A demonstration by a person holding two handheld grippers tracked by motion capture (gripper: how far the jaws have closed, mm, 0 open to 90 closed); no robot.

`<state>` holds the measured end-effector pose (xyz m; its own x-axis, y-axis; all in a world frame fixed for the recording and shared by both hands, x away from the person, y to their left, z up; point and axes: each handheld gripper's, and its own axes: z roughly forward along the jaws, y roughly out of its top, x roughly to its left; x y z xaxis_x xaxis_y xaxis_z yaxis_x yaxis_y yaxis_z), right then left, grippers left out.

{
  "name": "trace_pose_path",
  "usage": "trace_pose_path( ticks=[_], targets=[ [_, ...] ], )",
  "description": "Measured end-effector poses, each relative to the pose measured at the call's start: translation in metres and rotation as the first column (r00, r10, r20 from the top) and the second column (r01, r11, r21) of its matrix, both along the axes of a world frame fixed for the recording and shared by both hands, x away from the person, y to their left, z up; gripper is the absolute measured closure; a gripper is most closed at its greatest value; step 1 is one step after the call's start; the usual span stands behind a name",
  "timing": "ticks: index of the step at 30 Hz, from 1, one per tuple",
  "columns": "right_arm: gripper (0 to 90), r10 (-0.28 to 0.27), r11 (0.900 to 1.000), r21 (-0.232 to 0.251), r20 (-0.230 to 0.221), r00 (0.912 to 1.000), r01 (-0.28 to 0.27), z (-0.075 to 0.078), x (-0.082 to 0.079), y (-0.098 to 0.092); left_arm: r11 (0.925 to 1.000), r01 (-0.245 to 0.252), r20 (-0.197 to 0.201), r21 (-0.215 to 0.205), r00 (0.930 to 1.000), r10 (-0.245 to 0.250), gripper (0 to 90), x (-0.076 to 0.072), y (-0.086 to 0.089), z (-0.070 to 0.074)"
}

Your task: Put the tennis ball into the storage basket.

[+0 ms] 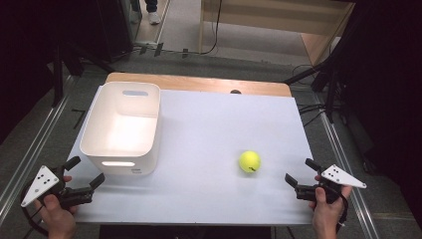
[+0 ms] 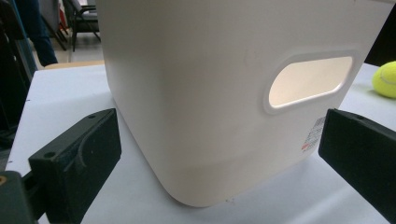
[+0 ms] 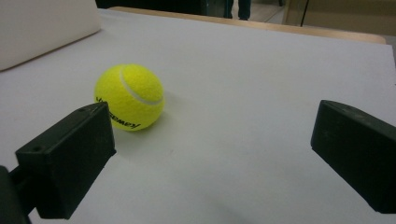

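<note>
- A tennis ball is sitting on the white table, bright yellow-green and fuzzy, with a pale curved seam across its top and dark lettering low on its side, as my right gripper view is showing.
- It is resting on the right half of the table, well apart from the white bin on the left, and nothing is touching it.
- I am holding my right gripper near the table's front right corner, just behind and to the right of the ball; its jaws are standing wide apart and gripping nothing.
- In the right gripper view the ball is lying just beyond my left jaw, off the middle of the gap.
- I am holding my left gripper at the front left corner, its jaws also spread wide and empty, pointing at the bin's near wall.
- The bin is looming just ahead of those jaws, its oval handle slot glowing; whether either jaw is touching the wall I cannot tell.
</note>
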<state>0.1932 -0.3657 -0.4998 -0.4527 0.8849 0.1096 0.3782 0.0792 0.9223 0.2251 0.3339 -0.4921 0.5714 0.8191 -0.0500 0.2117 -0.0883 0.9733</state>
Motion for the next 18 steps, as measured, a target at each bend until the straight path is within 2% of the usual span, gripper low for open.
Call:
trace_pose_path(
  ticks=[18],
  targets=[
    [0.0, 0.045, 0.998, -0.048, -0.029, 0.9986, -0.046, 0.011, 0.009, 0.009, 1.0000, -0.002, -0.001, 0.002, 1.0000, 0.002, 0.0, 0.000, 0.000, 0.000]
  ],
)
